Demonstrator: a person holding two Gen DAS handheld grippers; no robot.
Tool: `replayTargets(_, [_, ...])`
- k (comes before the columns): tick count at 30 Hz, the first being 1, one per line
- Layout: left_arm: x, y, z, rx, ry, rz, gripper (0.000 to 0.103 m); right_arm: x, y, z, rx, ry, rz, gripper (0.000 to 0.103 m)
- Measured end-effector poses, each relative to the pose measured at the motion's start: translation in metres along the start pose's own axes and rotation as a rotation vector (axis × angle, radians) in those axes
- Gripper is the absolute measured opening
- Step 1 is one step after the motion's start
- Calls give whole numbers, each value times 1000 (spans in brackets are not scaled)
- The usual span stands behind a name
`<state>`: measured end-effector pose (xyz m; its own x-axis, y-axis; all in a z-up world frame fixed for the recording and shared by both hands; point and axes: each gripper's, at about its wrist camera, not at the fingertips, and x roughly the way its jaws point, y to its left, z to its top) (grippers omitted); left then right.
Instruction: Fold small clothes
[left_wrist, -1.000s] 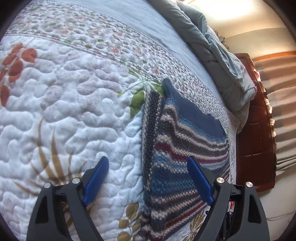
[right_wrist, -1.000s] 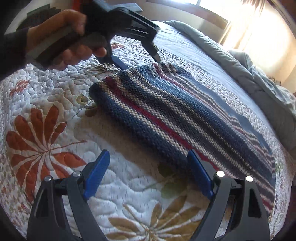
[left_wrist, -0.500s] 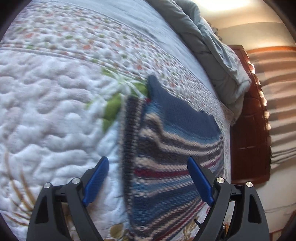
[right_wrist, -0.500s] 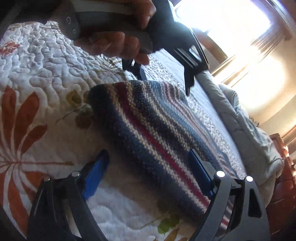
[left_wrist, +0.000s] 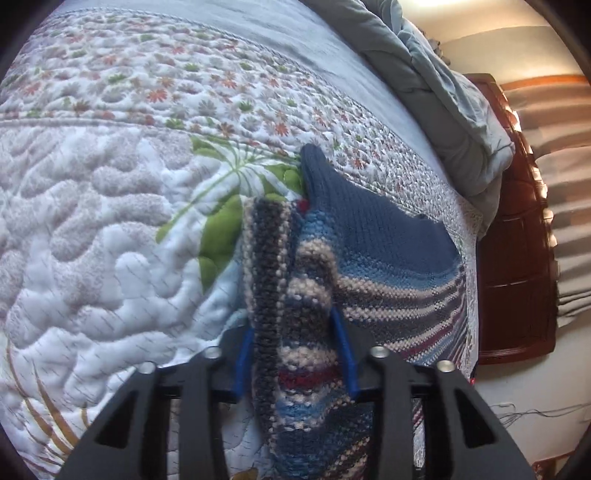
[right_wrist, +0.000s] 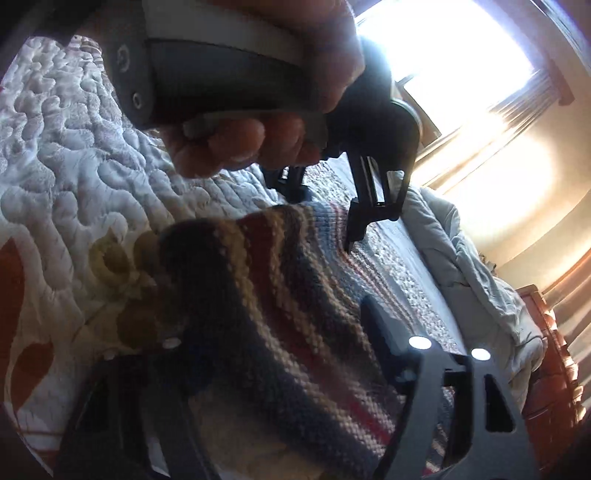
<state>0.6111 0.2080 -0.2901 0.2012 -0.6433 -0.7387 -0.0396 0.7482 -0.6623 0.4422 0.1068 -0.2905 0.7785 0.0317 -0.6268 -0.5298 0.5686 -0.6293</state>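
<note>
Fingers (left_wrist: 243, 354) of both grippers closing w/ the striped knit garment (left_wrist: 369, 258) edge between them: soft, floppy, thick, stretchy, so pinch deep at corners.

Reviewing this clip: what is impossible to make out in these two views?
- Right wrist view: whether the closing right claw already presses the striped knit; shadow and blur hide its left pad.
- Left wrist view: the knit's near edge, cut off by the frame and the closing left claw.
- Garment type: too bunched.
</note>
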Motion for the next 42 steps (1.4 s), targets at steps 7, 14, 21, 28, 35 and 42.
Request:
replayTargets(7, [-24, -32, 0, 11, -50, 51, 19, -23, -32, 4, 107, -23, 60, 23])
replayTargets(14, [-56, -104, 1, 48, -93, 136, 19, -60, -115, -2, 373, -78, 152, 21])
replayTargets(21, [-65, -179, 5, 98, -115, 221, 19, -77, -187, -31, 661, -124, 276, 21])
replayTargets(28, [-55, -251, 7, 153, -130, 285, 19, -91, -241, -63, 811, -165, 306, 21])
replayTargets(35, [-37, -301, 8, 193, -129, 337, 19, -94, -277, -88, 920, -192, 329, 21])
replayTargets(42, [-10, -345, 7, 237, -113, 369, 19, -96, -300, -121, 983, -204, 321, 21])
